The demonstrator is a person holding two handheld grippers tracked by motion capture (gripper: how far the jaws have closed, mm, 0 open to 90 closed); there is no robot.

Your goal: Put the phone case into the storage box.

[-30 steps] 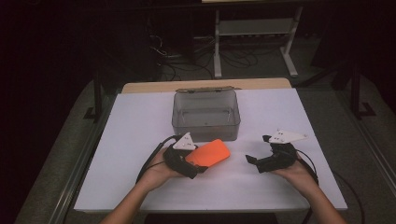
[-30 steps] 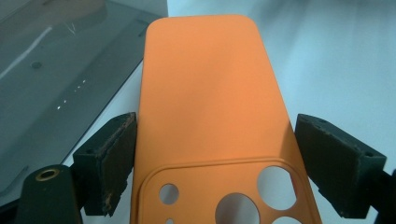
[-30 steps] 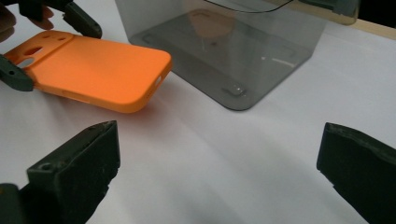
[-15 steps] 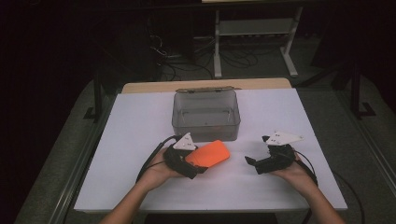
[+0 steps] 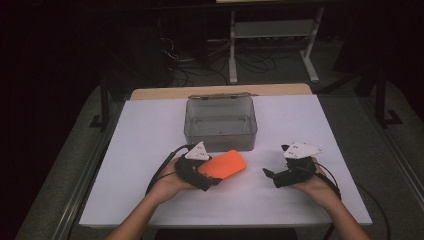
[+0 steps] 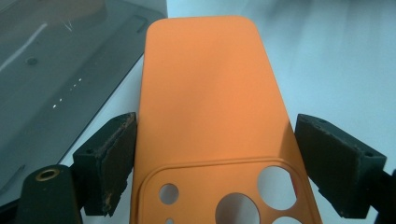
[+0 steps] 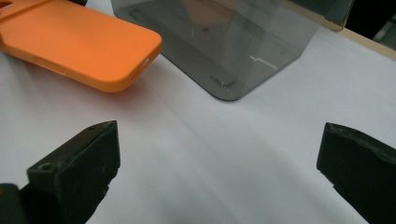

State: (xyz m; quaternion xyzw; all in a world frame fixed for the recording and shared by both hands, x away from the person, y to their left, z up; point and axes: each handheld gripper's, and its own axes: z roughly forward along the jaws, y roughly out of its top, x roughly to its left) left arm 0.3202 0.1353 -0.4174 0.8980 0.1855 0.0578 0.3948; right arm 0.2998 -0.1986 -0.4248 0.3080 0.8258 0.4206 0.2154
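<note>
Left claw (image 6: 212, 154): I have it set around the orange phone case (image 6: 210, 107), one jaw on each long edge near the camera cut-outs. The near jaw touches the edge; on the far side a thin gap may remain, so I cannot tell whether the grip is firm.

Orange phone case: back side up, cut-outs toward my left hand (image 5: 167, 182), the other end pointing at the clear plastic box (image 5: 220, 122) and lying just beside its front wall. From the right gripper view it appears to rest low on the white counter (image 5: 150, 130).

Handling, as I judge it: light, matte, slightly flexible shell; likely to bow if squeezed hard across its width. Best taken by the long edges near the stiffer camera end, as now.

Right claw (image 7: 217, 172): jaws wide apart, nothing between them, low over the counter, well apart from the case.
</note>
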